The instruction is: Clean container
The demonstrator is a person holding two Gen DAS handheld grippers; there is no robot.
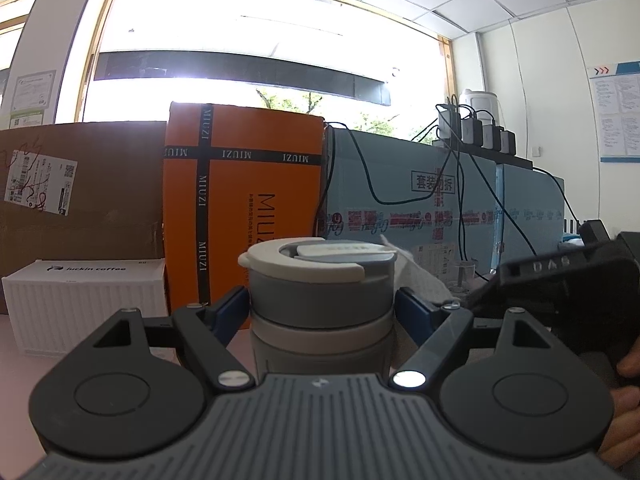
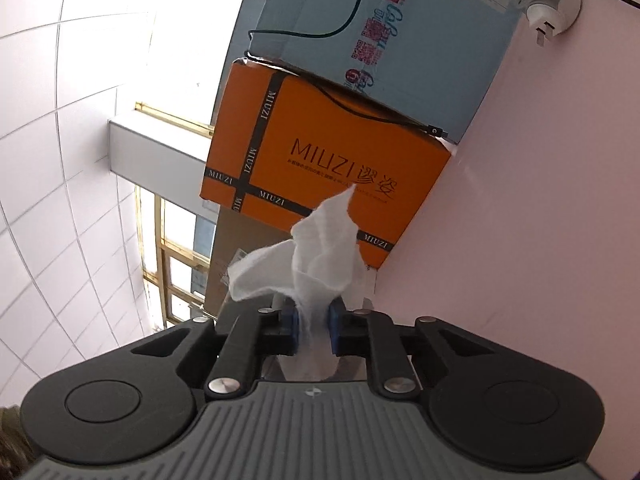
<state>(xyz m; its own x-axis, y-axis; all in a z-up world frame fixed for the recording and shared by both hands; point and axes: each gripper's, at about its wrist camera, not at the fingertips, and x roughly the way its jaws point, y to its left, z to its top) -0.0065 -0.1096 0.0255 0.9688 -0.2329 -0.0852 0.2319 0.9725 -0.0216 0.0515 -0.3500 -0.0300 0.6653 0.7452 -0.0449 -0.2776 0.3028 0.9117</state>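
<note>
The left claw (image 1: 322,300) is clamped on the container (image 1: 320,300), a grey cup standing upright with its pale lid (image 1: 316,260) on; one blue pad (image 1: 230,312) presses each flank just below the lid band. The cup's base is hidden behind the claw body, so where it meets the desk (image 1: 8,344) cannot be seen.

Along the desk's far edge runs a wall of cartons with no gaps: a brown carton (image 1: 80,192) toward the far left, an orange box (image 1: 244,184) straight behind the cup, and a light blue carton (image 1: 412,188) running toward the far right, with black cables (image 1: 360,168) draped over it. A white coffee box (image 1: 86,308) sits on the desk in front of the brown carton, near the left pad. Bare desk shows only in a narrow strip at the left, in front of that white box.

The right claw (image 2: 313,330) is pinched narrow on a crumpled white wipe (image 2: 316,248), which fans out beyond the pads. In the left wrist view the wipe (image 1: 424,280) lies just beside the cup's right shoulder; whether it touches is unclear. The right tool body (image 1: 568,288) fills the right side there, with fingers (image 1: 628,400) at the picture's edge. The right wrist view is rolled over: a broad pink stretch of desk (image 2: 540,200) lies bare, running up to the orange box (image 2: 320,152) and the blue carton (image 2: 420,40), with a white plug adapter (image 2: 552,4) lying against that carton's foot.
</note>
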